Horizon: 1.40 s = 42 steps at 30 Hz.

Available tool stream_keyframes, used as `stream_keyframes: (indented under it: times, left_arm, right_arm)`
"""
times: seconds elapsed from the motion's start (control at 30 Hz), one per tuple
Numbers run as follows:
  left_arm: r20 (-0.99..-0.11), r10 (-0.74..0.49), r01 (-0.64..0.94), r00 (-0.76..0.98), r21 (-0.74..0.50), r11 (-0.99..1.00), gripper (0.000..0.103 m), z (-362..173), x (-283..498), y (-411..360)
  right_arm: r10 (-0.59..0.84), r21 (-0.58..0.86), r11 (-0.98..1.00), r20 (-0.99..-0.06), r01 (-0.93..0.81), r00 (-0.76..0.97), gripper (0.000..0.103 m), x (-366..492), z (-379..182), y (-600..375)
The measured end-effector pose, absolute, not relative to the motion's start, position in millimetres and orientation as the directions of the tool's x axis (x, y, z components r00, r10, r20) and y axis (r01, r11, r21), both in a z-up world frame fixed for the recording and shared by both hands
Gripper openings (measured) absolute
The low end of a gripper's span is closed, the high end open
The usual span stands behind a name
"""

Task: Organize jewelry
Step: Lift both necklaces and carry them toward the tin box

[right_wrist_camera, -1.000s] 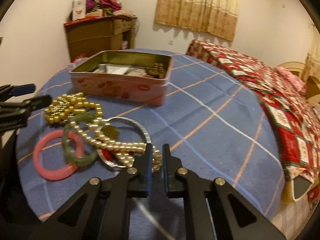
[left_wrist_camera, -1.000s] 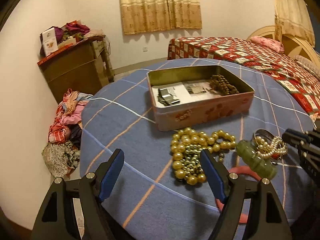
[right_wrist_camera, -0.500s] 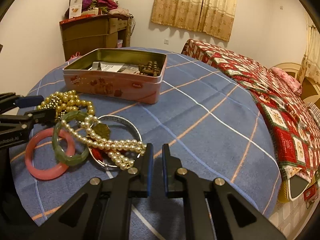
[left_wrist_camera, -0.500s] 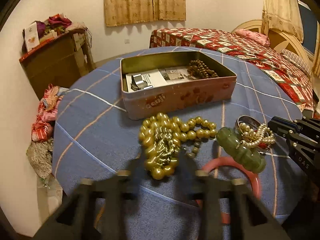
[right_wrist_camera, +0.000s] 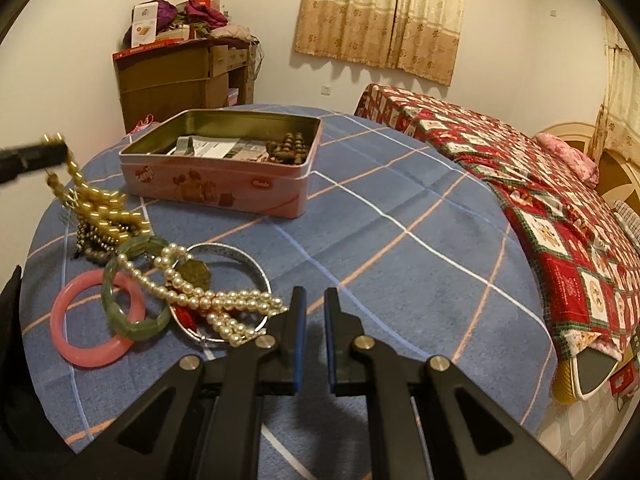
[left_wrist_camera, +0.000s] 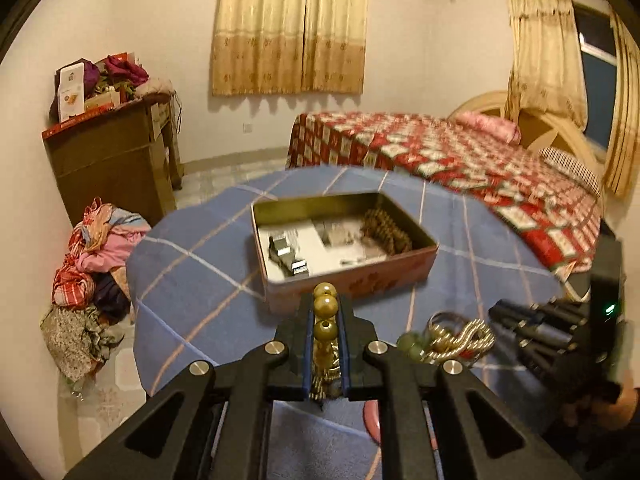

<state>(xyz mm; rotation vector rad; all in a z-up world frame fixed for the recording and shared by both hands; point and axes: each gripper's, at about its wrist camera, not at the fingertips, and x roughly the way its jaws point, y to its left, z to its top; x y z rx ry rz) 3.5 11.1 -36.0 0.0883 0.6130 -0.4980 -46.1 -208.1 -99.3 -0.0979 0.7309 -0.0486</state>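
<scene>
My left gripper [left_wrist_camera: 325, 304] is shut on the gold bead necklace [left_wrist_camera: 325, 330] and holds it lifted; in the right wrist view the necklace [right_wrist_camera: 100, 212] hangs from the left gripper [right_wrist_camera: 54, 148] with its lower end still on the table. The open pink tin [right_wrist_camera: 224, 188] holds papers, a metal clip and dark brown beads [right_wrist_camera: 290, 146]. My right gripper [right_wrist_camera: 314, 300] is shut and empty, just right of the pearl necklace [right_wrist_camera: 208, 300]. Beside it lie a silver bangle [right_wrist_camera: 252, 268], a green bracelet [right_wrist_camera: 132, 320] and a pink bangle [right_wrist_camera: 86, 348].
The round table has a blue checked cloth [right_wrist_camera: 400, 260]. A bed with a red patchwork quilt [right_wrist_camera: 540, 200] stands to the right. A wooden cabinet [right_wrist_camera: 180, 76] stands behind the table, and a pile of clothes [left_wrist_camera: 92, 264] lies on the floor.
My left gripper went from open to shut on the gold bead necklace and lifted it off the table toward the tin. My right gripper stayed shut, drawing back slightly from the pearls.
</scene>
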Motion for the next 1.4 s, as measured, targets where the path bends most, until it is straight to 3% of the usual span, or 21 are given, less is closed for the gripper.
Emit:
stream_keyframes:
  times: [0.2,0.4,0.5,0.87,1.1,1.4]
  left_arm:
    - [-0.56,-0.444,0.487,0.7,-0.08,0.87,0.009,-32,4,12]
    - [-0.628,-0.397,0.473,0.669,-0.051,0.879,0.01,-62,20,7]
    - [-0.647,-0.401,0.446,0.648,-0.104,0.889,0.01,-73,28,19]
    - [-0.512,-0.481,0.509,0.712,-0.096,0.855,0.009,-6,13,17]
    - [-0.497,-0.468,0.49,0.731,-0.096,0.866,0.009,4,16,19]
    - [-0.552,-0.409,0.45,0.726,-0.068,0.89,0.009,-28,16,23]
  right_arm:
    - [-0.078,-0.106,0.994,-0.67,0.009,0.739,0.01,-44,-101,-208]
    - [-0.076,-0.109,0.994,-0.664,0.005,0.743,0.01,-46,-100,-208]
    - [-0.078,-0.108,0.994,-0.664,0.007,0.743,0.01,-46,-100,-209]
    - [-0.073,-0.1,0.995,-0.663,0.009,0.745,0.011,-46,-99,-211]
    - [-0.019,-0.066,0.997,-0.655,-0.033,0.756,0.025,-48,-94,-209]
    - [0.029,-0.064,0.993,-0.674,-0.098,0.739,0.028,-47,-98,-197]
